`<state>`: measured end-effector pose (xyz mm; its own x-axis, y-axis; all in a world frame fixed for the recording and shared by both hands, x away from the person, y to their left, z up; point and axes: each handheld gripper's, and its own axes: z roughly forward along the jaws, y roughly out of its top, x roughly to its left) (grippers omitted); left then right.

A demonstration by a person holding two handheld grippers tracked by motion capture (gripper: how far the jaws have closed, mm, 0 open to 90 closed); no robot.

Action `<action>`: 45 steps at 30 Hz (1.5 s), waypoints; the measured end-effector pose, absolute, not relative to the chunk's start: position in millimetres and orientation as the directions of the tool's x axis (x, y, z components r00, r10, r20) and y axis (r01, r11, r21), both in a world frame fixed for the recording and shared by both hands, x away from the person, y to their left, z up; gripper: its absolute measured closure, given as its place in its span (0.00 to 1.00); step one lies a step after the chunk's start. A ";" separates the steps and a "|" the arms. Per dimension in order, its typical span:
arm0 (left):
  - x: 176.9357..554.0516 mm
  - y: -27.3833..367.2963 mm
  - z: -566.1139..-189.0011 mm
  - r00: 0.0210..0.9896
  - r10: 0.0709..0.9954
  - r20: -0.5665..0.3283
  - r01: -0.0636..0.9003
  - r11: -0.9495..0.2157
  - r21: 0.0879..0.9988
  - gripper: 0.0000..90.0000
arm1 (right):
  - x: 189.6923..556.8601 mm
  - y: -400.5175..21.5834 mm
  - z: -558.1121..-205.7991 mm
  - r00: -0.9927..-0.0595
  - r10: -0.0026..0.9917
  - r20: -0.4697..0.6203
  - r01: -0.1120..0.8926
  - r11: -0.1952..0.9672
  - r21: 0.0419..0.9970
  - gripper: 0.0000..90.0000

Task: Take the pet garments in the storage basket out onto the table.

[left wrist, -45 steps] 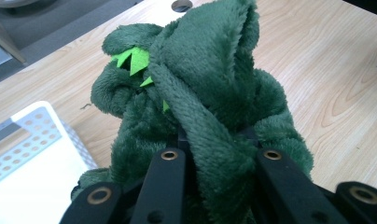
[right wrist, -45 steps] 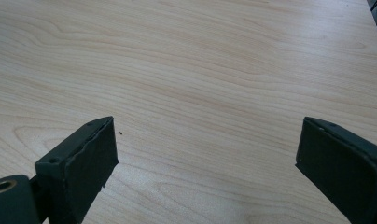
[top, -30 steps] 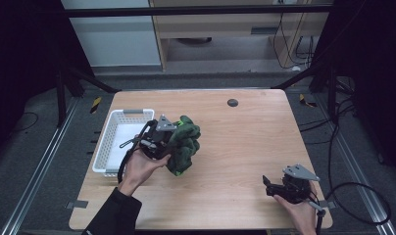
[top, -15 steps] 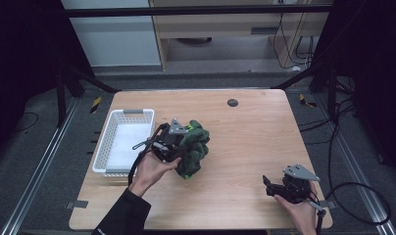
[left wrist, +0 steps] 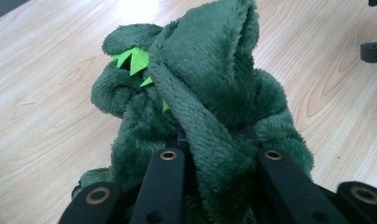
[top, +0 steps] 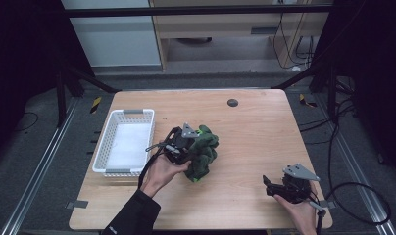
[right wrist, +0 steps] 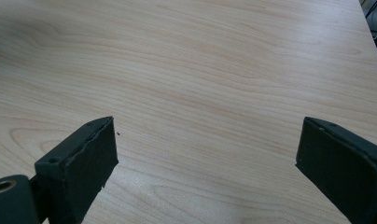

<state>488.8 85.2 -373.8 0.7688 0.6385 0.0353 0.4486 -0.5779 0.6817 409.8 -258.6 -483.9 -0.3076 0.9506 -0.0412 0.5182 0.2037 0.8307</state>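
The green plush toy (top: 202, 152) hangs near the table's middle, pinched in the left gripper (top: 186, 147), whose jaws clamp a fold of its fur; the white basket (top: 104, 157) lies just beyond that hand. The right gripper (top: 273, 187) rests wide open, well apart.

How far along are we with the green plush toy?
Done: the left gripper is shut on the green plush toy, which is outside the white basket, to its right. In hand: the toy is held over the table. Left: setting it down and letting go, probably mid-table. The right gripper waits open near the table's corner, holding nothing.
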 end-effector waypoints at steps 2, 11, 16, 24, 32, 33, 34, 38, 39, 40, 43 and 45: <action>489.8 82.4 -377.0 0.768 0.639 0.034 0.451 -0.578 0.680 0.87 | 409.9 -258.7 -483.9 -0.308 0.950 -0.042 0.518 0.205 0.831 0.06; 493.3 73.1 -393.0 0.772 0.635 0.026 0.459 -0.585 0.669 0.87 | 410.0 -258.5 -484.3 -0.311 0.949 -0.045 0.516 0.208 0.831 0.06; 495.3 69.1 -400.2 0.774 0.632 0.023 0.466 -0.594 0.656 0.87 | 410.1 -258.4 -484.4 -0.312 0.949 -0.045 0.517 0.209 0.830 0.06; 497.7 62.6 -413.3 0.783 0.623 0.013 0.474 -0.609 0.635 0.87 | 410.5 -258.6 -485.2 -0.318 0.947 -0.054 0.514 0.220 0.829 0.06; 500.1 59.6 -426.3 0.784 0.620 -0.002 0.487 -0.614 0.621 0.84 | 410.4 -258.0 -485.3 -0.318 0.947 -0.052 0.517 0.219 0.828 0.06; 500.2 59.4 -427.3 0.784 0.620 -0.003 0.489 -0.614 0.620 0.84 | 410.4 -258.0 -485.4 -0.318 0.947 -0.053 0.516 0.219 0.828 0.06; 500.3 59.1 -428.7 0.785 0.620 -0.005 0.489 -0.615 0.618 0.84 | 410.4 -258.0 -485.4 -0.318 0.947 -0.053 0.516 0.220 0.828 0.06; 500.5 58.0 -433.6 0.787 0.617 -0.006 0.491 -0.621 0.611 0.81 | 410.5 -257.9 -485.7 -0.320 0.946 -0.056 0.516 0.224 0.827 0.06; 500.5 57.9 -434.6 0.786 0.618 -0.006 0.492 -0.619 0.612 0.80 | 410.5 -257.9 -485.7 -0.320 0.946 -0.056 0.516 0.223 0.827 0.06; 500.6 57.9 -435.6 0.786 0.618 -0.009 0.493 -0.618 0.613 0.78 | 410.5 -258.0 -485.7 -0.321 0.945 -0.057 0.516 0.225 0.827 0.06; 500.1 57.2 -437.8 0.794 0.608 -0.008 0.486 -0.627 0.609 0.75 | 410.4 -257.7 -485.8 -0.321 0.946 -0.054 0.518 0.223 0.826 0.06; 500.1 56.8 -438.7 0.796 0.606 -0.008 0.485 -0.630 0.607 0.71 | 410.5 -257.6 -486.0 -0.323 0.945 -0.053 0.519 0.224 0.825 0.06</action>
<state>500.1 56.8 -438.7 0.7958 0.6056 -0.0077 0.4849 -0.6296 0.6070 410.5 -257.6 -486.0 -0.3231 0.9449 -0.0530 0.5186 0.2237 0.8252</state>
